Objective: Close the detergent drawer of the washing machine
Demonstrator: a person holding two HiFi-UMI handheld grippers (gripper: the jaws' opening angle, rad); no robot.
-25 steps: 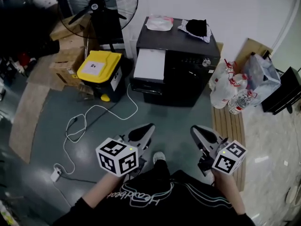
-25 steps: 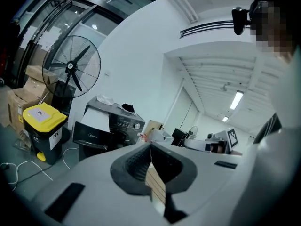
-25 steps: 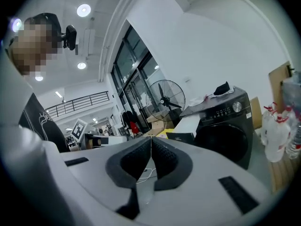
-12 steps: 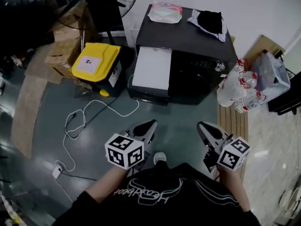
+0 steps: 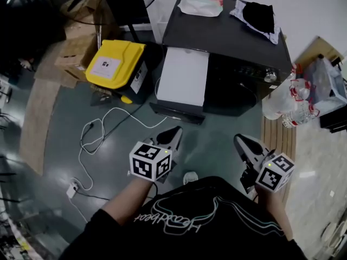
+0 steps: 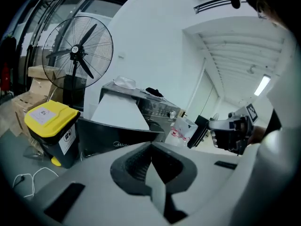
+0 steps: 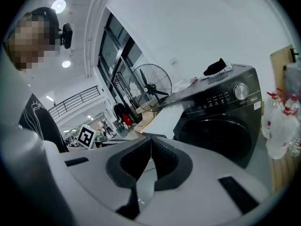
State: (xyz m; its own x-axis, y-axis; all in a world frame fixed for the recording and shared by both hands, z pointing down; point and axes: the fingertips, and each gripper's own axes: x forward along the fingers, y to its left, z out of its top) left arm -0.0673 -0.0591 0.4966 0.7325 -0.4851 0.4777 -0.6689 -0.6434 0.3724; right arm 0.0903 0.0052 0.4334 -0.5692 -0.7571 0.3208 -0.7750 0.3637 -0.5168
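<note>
Right tool (image 7: pixel 150 142) jaws together, empty; washing machine (image 7: pixel 221 121) ahead, detergent drawer (image 7: pixel 167 118) sticking out; fan (image 7: pixel 150 86) behind.

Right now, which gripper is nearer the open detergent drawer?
The left gripper: the white detergent drawer juts out straight ahead of it, while the right gripper sits off to the side.

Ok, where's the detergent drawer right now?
Head view, upper centre: the white detergent drawer sticks out from the left part of the front of the washing machine, with the yellow-lidded bin on its left.

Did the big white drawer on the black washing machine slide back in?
No. The white drawer still juts out equally far from the black washing machine's front.
</note>
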